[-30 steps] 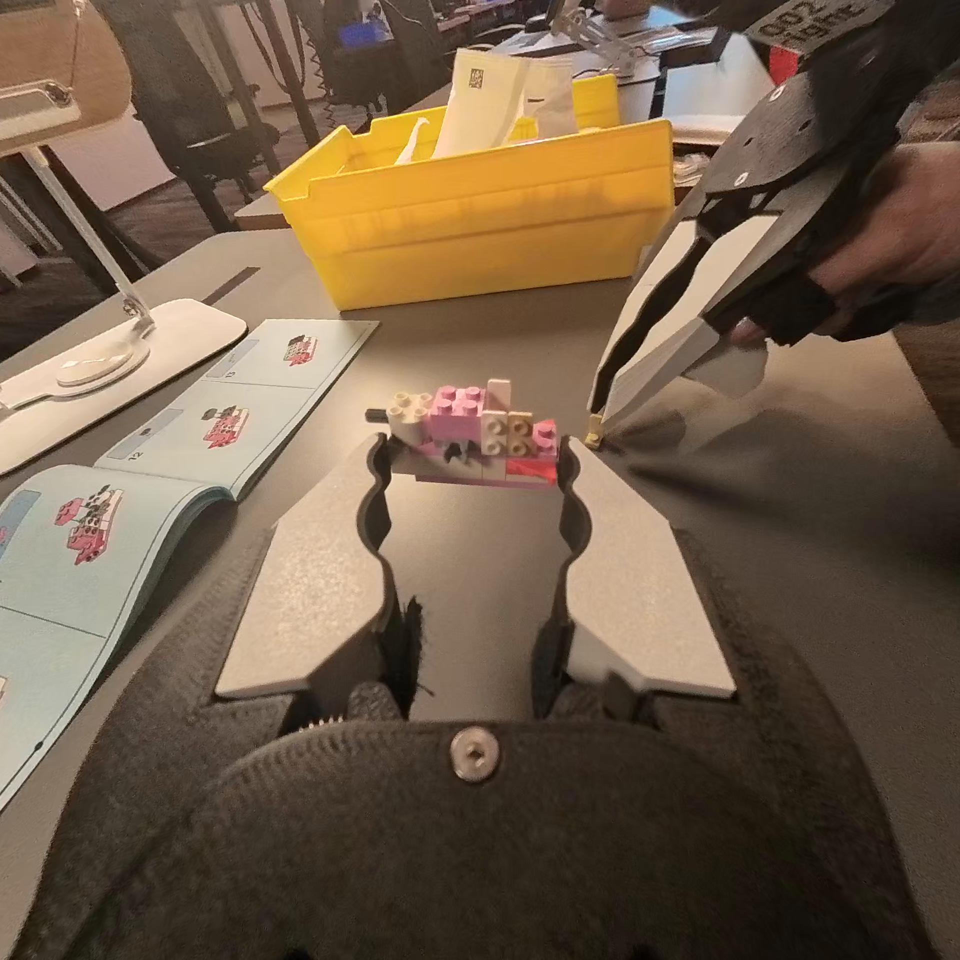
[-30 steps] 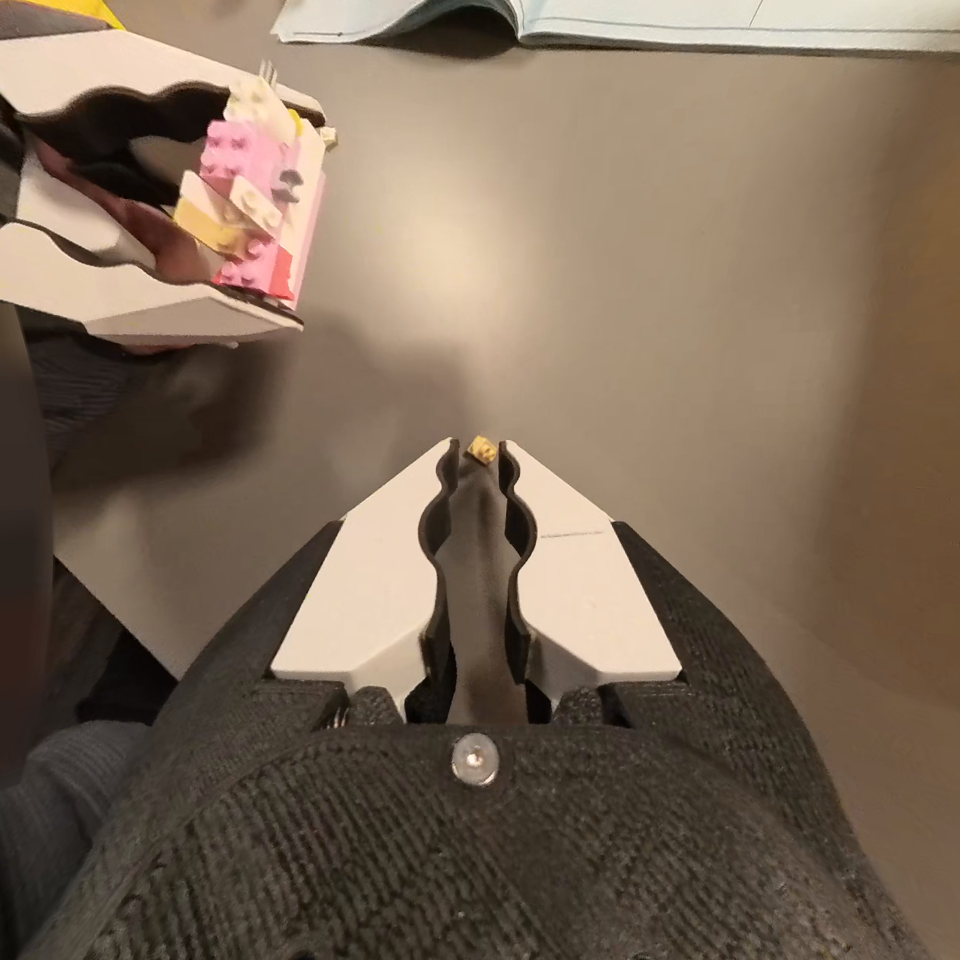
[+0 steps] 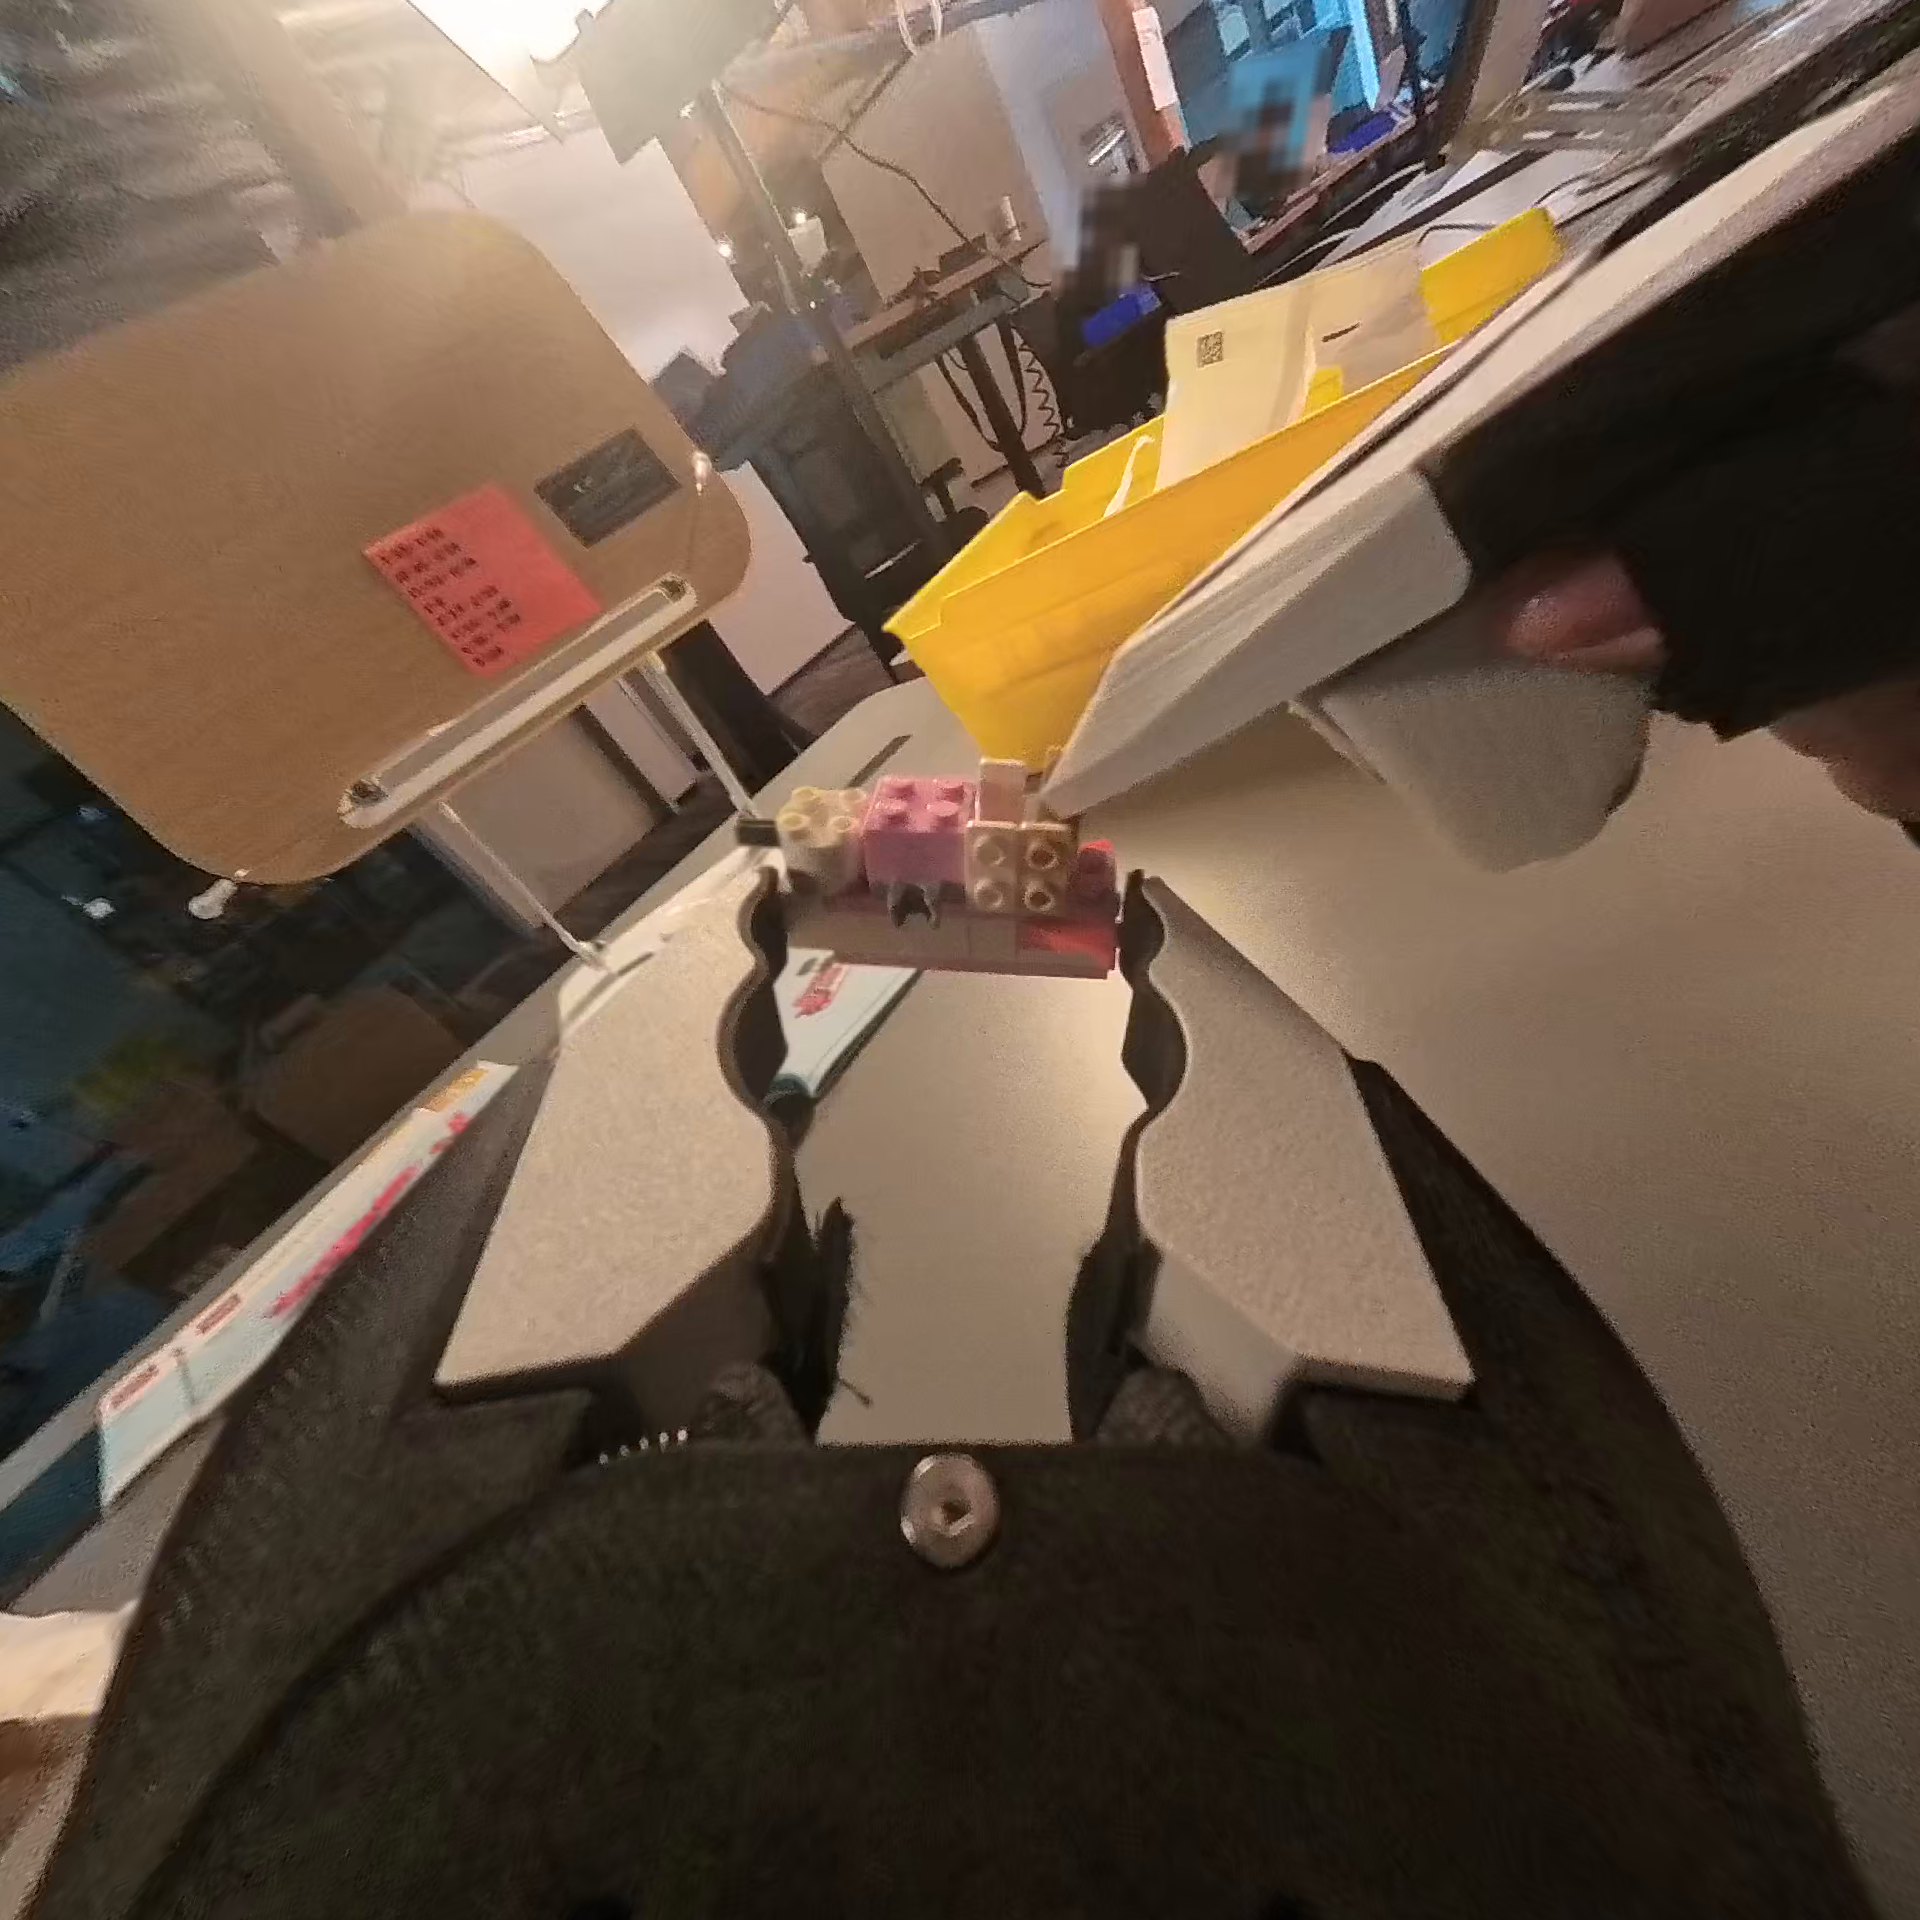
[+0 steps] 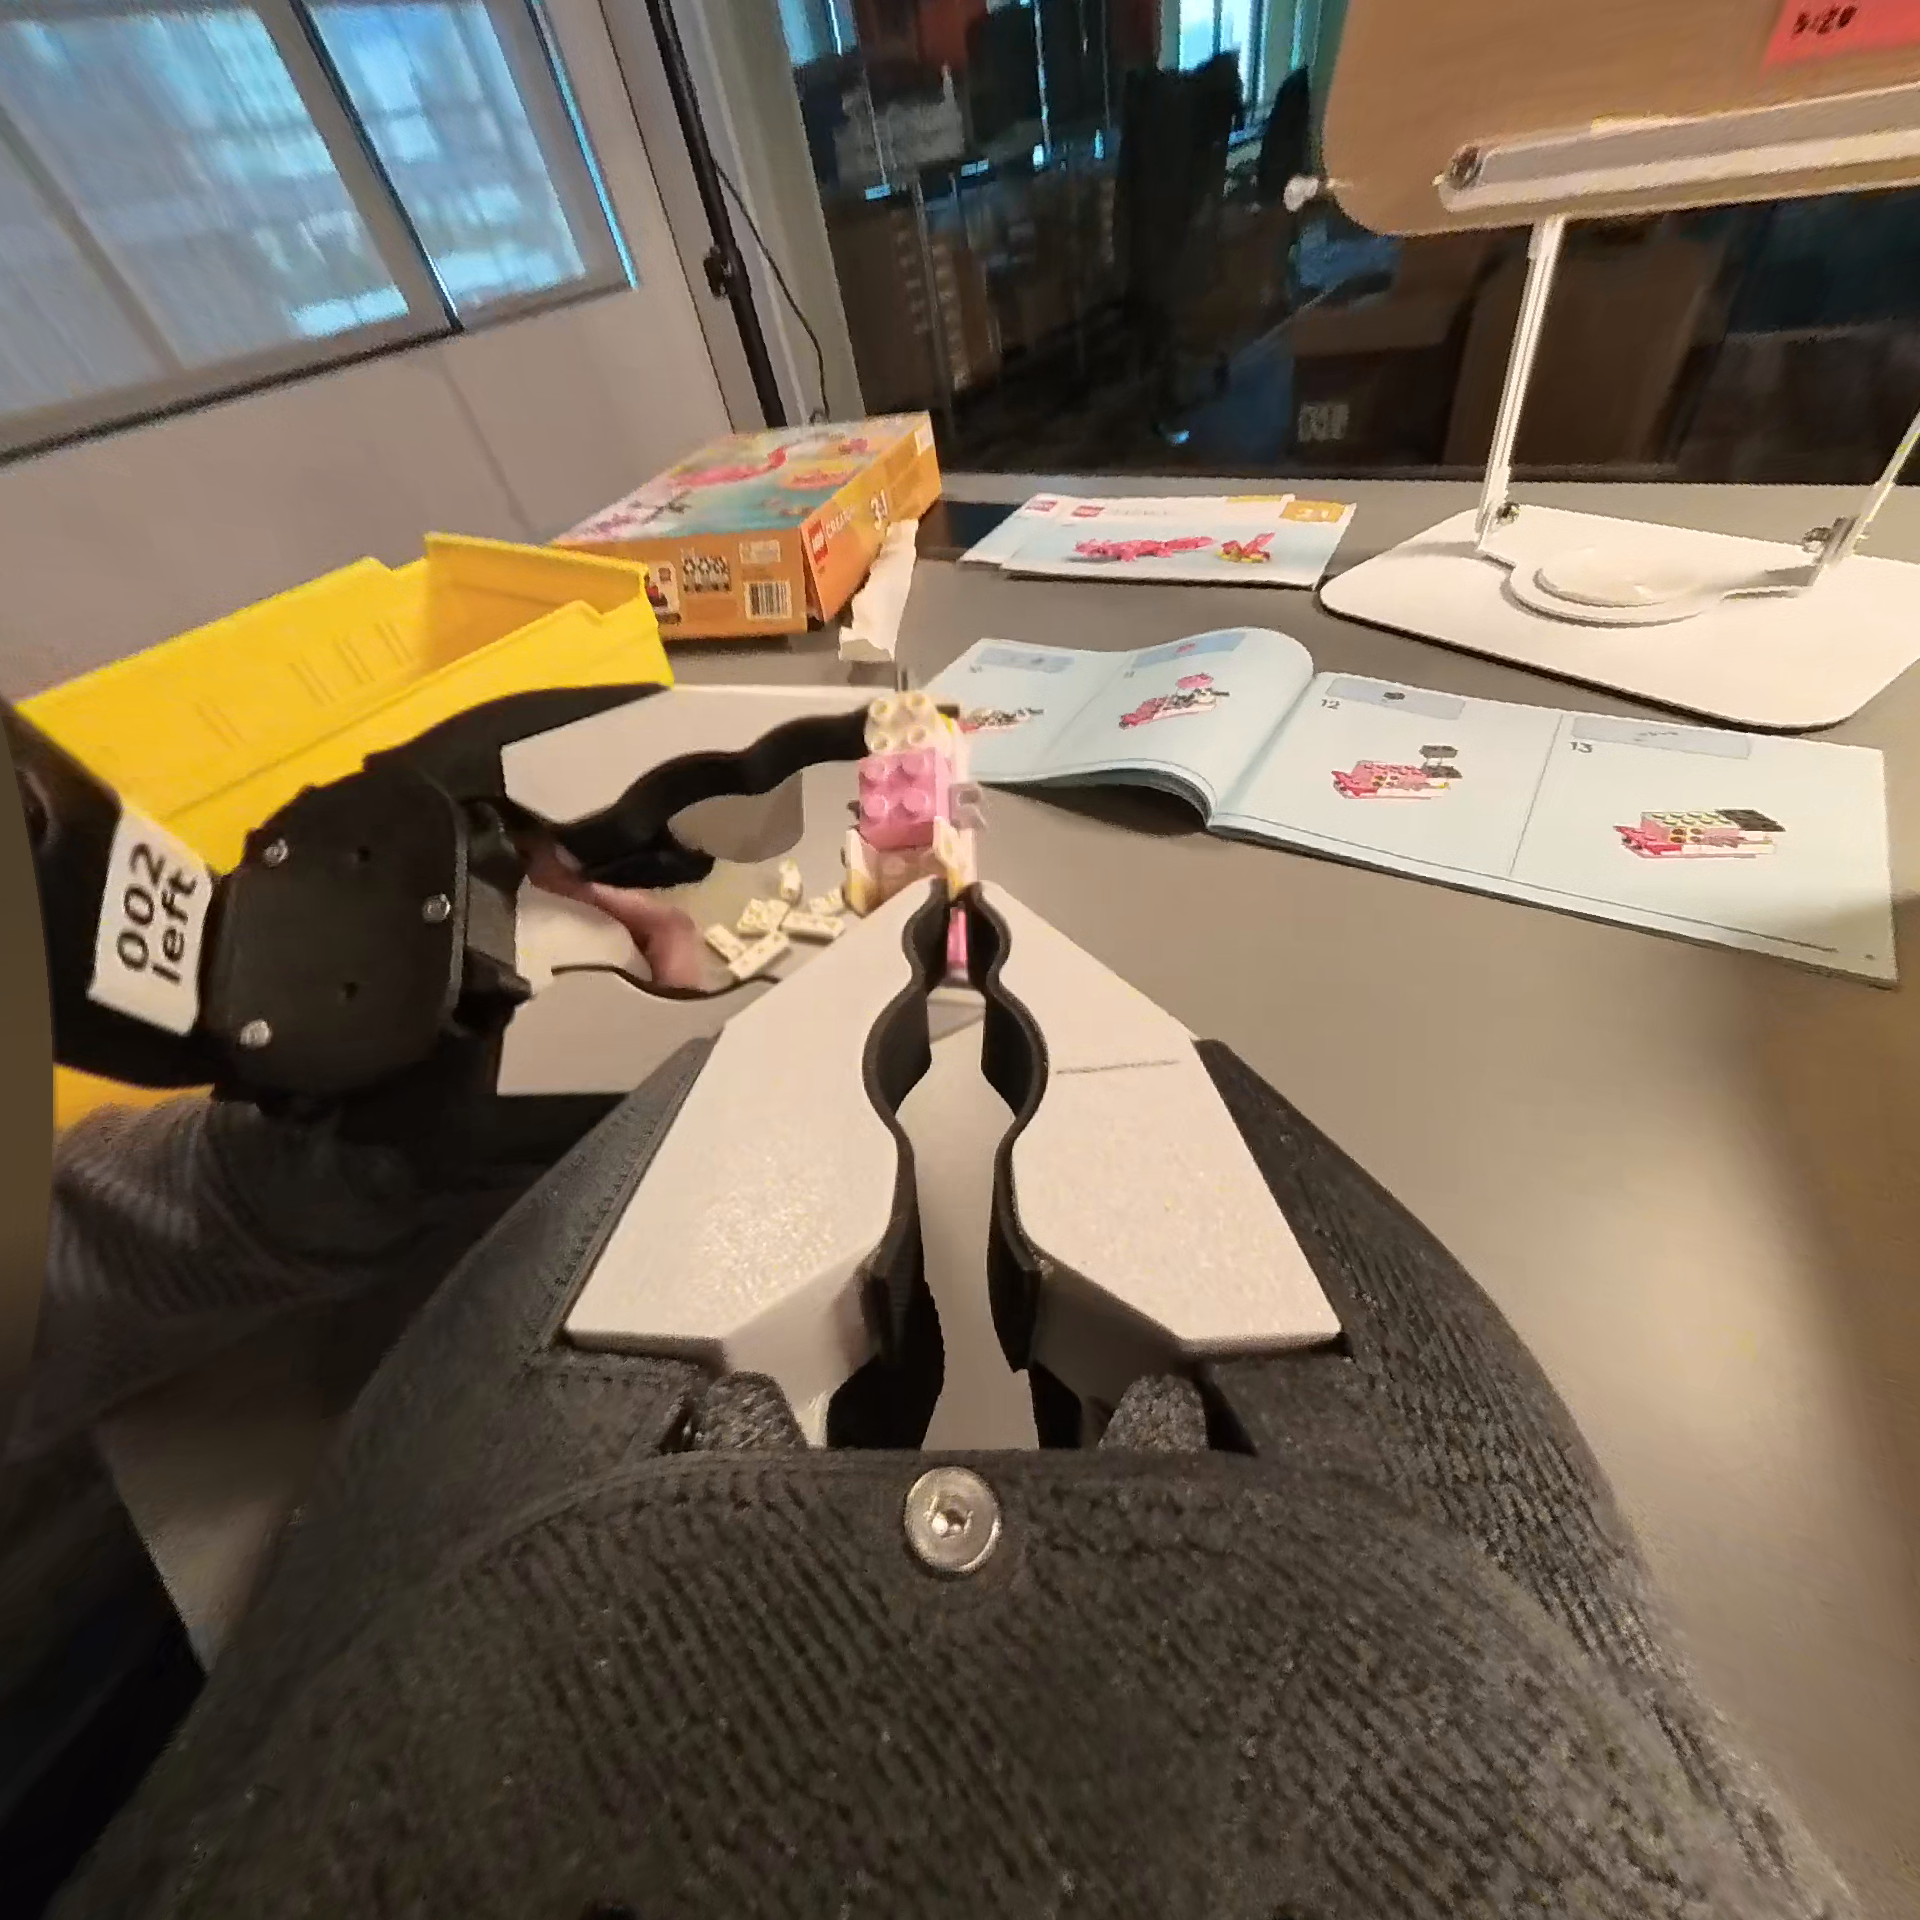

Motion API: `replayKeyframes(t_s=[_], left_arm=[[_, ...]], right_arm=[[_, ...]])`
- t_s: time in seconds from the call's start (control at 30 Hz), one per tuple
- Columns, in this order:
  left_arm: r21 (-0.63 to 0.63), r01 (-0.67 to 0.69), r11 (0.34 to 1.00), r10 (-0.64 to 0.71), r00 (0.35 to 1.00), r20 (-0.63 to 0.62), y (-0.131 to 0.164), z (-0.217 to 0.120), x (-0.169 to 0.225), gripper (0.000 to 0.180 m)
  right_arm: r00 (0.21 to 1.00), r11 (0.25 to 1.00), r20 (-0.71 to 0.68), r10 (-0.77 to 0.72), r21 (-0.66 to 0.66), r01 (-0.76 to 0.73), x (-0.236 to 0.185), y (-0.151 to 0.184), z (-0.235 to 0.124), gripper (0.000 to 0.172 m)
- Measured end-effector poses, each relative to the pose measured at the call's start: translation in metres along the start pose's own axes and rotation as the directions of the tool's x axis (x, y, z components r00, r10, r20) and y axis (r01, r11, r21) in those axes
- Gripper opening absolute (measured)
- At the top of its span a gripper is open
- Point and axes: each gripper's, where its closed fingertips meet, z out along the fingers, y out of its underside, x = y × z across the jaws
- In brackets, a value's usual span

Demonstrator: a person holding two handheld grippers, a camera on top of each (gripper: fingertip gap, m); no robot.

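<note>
Nearest me, the left tongs [image 3: 945, 914] grip a small brick model [image 3: 935, 873]; the pads press on the two ends of its base, and it hangs clear of the table [image 3: 1455, 1039], studs facing my camera; pink, cream and red bricks sit on that base, with a cream upright at the top.

The right tongs [image 4: 954, 904] are closed, tips together, and those tips touch the model [image 4: 904, 800] at its top right corner, just beside the cream upright; whether a small piece is pinched between them I cannot tell, as the tips hide it.

Under the left tongs a few loose cream bricks [image 4: 774, 925] lie on the table, near its left edge; they are not on the model, so from here I judge the build part done, with pieces left over.

Beyond, an open booklet [image 4: 1351, 769] lies flat toward the right edge, showing steps with pink builds; a yellow bin [image 4: 343, 644] stands at the left edge, with white paper in it.

Along the far edge lie an orange box [image 4: 769, 530] and a closed booklet [image 4: 1164, 540]; at the far right corner a white stand [image 4: 1558, 613] carries a tan board.
</note>
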Motion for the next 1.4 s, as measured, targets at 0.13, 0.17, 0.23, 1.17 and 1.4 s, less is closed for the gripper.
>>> replayKeyframes(t_s=[0.13,0.17,0.23,1.17,1.4], left_arm=[[0.005,-0.058,0.998,0.058,0.997,0.051,-0.002,-0.002,-0.004,0.064],[0.004,-0.063,0.998,0.062,0.996,0.057,-0.002,-0.002,-0.005,0.064],[0.002,-0.083,0.997,0.082,0.994,0.07,-0.002,-0.002,-0.006,0.063],[0.049,-0.083,0.995,0.08,0.994,0.077,-0.008,-0.005,-0.006,0.063],[0.074,-0.044,0.996,0.038,0.996,0.078,-0.011,-0.006,-0.009,0.063]], right_arm=[[1.0,0.999,-0.016,-0.015,0.036,0.015,0.0,-0.002,0.003,0.001],[1.0,0.999,-0.016,-0.014,0.042,0.015,0.0,-0.002,0.003,0.001],[1.0,0.999,-0.016,-0.008,0.05,0.009,0.0,-0.002,0.004,0.001],[0.99,0.981,-0.08,-0.114,0.146,0.125,-0.003,-0.006,0.002,0.001],[0.989,0.981,-0.089,-0.118,0.142,0.129,-0.005,-0.011,0.002,0.001]])
